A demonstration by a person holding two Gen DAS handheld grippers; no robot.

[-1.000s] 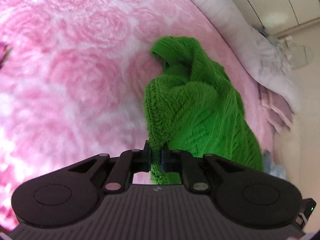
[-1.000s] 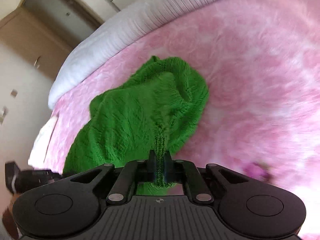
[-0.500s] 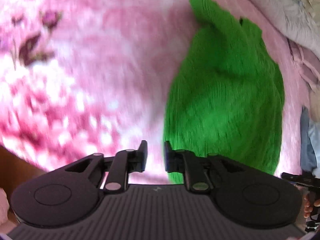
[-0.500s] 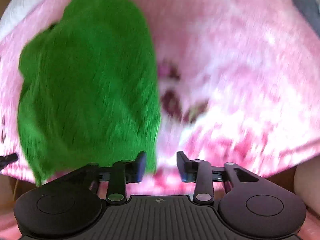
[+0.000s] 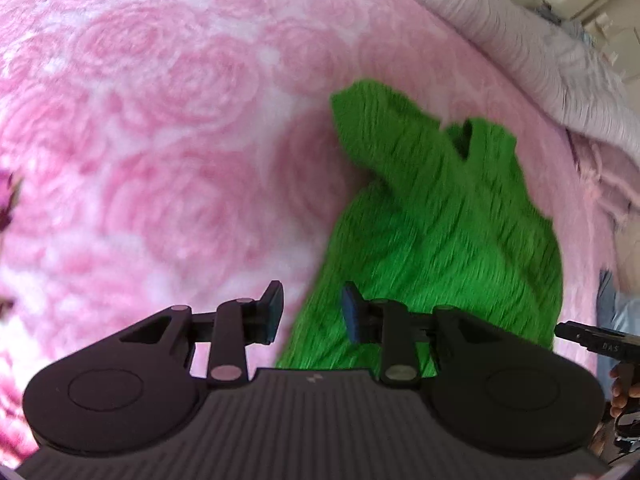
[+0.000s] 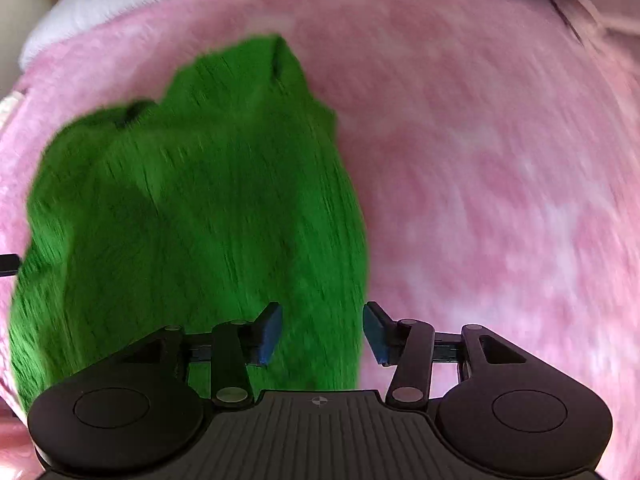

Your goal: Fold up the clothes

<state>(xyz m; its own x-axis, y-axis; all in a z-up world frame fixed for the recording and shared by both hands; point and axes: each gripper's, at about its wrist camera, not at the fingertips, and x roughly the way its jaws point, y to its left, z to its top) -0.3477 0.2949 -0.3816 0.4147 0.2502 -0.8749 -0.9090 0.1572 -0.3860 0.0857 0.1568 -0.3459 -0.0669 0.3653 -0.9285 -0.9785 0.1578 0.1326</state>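
Note:
A bright green knitted sweater (image 5: pixel 440 232) lies loosely bunched on a pink rose-patterned blanket (image 5: pixel 168 128). In the left wrist view my left gripper (image 5: pixel 312 312) is open and empty, over the sweater's near left edge. In the right wrist view the sweater (image 6: pixel 192 200) fills the left half. My right gripper (image 6: pixel 322 330) is open and empty, over the sweater's near right edge. Both views are motion-blurred.
A white ribbed quilt (image 5: pixel 532 52) lies along the far side of the bed and also shows in the right wrist view (image 6: pixel 100 4). The tip of the other gripper (image 5: pixel 592 340) shows at the right edge. A blue-grey cloth (image 5: pixel 616 320) lies beside it.
One second ago both grippers were shut on the sweater's edge and held it up. They have let go and opened wider. The sweater now lies on the blanket.

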